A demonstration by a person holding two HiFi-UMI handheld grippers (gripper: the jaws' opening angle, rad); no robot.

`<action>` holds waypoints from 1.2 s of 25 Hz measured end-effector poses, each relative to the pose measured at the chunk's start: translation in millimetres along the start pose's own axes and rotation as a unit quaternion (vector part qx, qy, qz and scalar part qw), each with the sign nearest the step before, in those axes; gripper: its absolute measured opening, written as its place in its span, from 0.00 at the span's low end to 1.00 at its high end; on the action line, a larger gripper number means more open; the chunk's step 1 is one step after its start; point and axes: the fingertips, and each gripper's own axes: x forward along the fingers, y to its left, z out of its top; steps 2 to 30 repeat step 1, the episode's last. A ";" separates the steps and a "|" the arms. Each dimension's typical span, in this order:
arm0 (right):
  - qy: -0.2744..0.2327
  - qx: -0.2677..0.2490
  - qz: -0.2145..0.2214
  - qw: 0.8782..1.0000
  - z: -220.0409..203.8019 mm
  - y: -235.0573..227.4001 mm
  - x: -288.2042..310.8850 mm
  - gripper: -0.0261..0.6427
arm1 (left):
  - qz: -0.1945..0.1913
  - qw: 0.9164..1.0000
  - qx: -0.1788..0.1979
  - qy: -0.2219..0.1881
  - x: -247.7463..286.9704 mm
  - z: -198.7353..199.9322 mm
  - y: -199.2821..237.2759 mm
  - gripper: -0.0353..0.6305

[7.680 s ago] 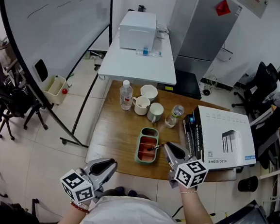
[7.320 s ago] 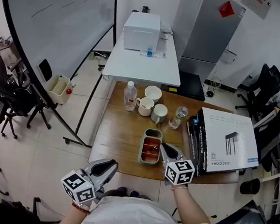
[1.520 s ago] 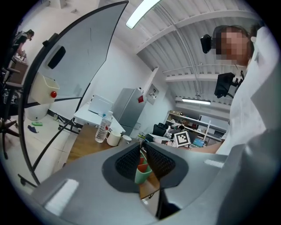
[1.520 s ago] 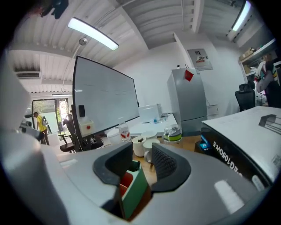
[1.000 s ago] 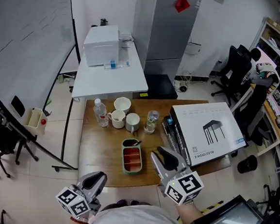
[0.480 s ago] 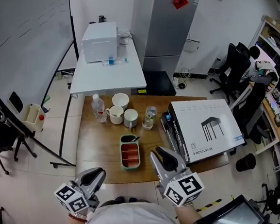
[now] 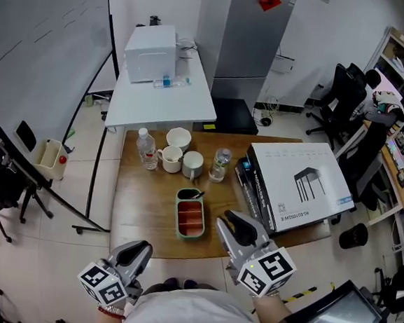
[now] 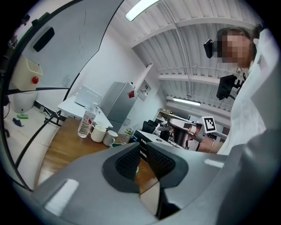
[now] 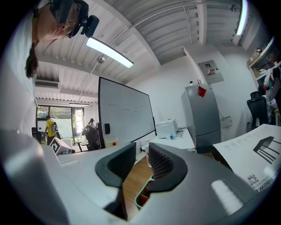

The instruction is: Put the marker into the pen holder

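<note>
I observe the green oblong pen holder (image 7: 177,218) lying flat on the wooden table (image 7: 142,201). The dark marker (image 7: 196,193) rests tilted at the holder's far end.

Wooden table (image 7: 142,201), near edge rounded.
Far side, left to right: clear water bottle (image 7: 145,147), white mug (image 7: 167,158), grey mug (image 7: 192,164), small clear bottle (image 7: 221,162). All upright, close together.
White bowl (image 7: 178,137) just behind mugs.
Centre: green pen holder (image 7: 177,215), long axis running away from near edge, apart from mug row.
Right side: stack of dark flat boxes (image 7: 251,190), large white carton (image 7: 302,180) lying flat on it.
</note>
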 end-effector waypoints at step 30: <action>0.000 0.001 0.003 1.000 0.2 1.9 0.6 0.14 | -0.002 1.000 0.000 0.002 -0.1 -0.9 -1.2 0.13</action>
